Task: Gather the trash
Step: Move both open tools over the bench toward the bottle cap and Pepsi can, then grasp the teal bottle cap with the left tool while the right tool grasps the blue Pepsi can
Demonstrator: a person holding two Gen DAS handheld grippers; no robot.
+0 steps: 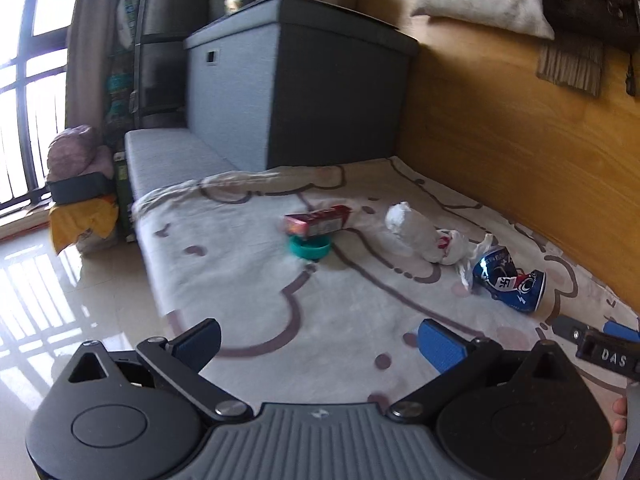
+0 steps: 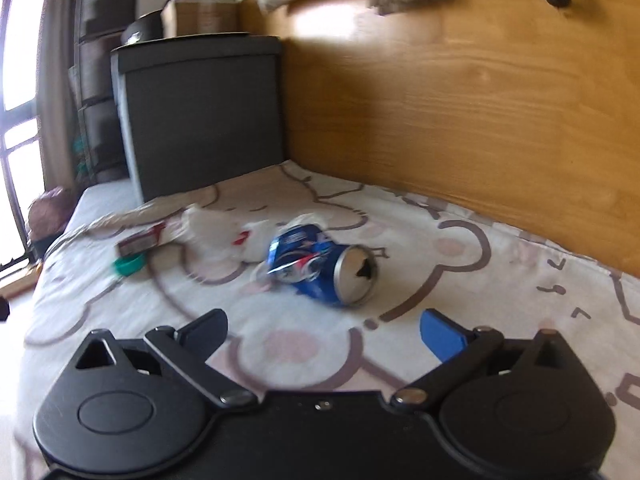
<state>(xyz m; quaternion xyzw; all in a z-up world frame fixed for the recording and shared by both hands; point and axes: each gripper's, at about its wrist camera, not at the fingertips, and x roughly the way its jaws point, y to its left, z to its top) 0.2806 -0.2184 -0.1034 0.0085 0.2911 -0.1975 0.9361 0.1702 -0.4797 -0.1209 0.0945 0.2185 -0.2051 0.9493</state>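
Observation:
A crushed blue soda can (image 2: pixel 320 270) lies on its side on the bear-print bed sheet (image 2: pixel 500 280), just ahead of my open, empty right gripper (image 2: pixel 322 330). It also shows in the left wrist view (image 1: pixel 508 282). Beyond it lie a crumpled white plastic wrapper (image 1: pixel 420 234), a red carton (image 1: pixel 318 220) and a teal lid (image 1: pixel 310 247) under the carton. They also show in the right wrist view: the wrapper (image 2: pixel 216 230), the carton (image 2: pixel 140 242), the lid (image 2: pixel 129 266). My left gripper (image 1: pixel 320 340) is open and empty above the sheet's near part. The right gripper shows at its right edge (image 1: pixel 604 346).
A wooden panel (image 1: pixel 520 140) runs along the bed's right side. A grey storage box (image 1: pixel 256 92) stands at the far end. Shiny tiled floor (image 1: pixel 52 300) lies to the left, with bags (image 1: pixel 80 200) by the window.

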